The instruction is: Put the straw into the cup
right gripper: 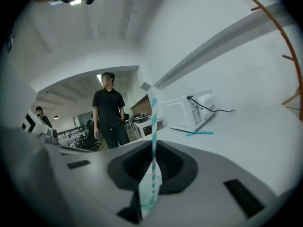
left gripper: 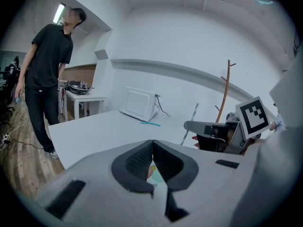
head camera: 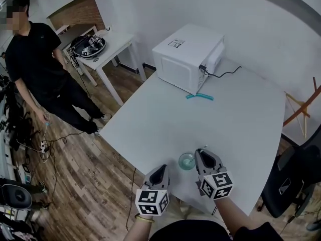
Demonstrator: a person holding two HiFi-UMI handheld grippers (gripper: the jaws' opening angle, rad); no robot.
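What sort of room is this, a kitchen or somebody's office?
Most likely an office or lab workroom rather than a kitchen: a plain white table with a microwave on it, loose cables on the wood floor, and an office chair to one side.

Head cam looks steeply down on the table [head camera: 241, 119] from its near edge. Both gripper cams sit low there, facing the microwave [head camera: 188, 49] all three share.

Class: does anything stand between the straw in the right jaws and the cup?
Nothing visible does. The right gripper holds the straw close beside the cup; the left gripper is on its other side.
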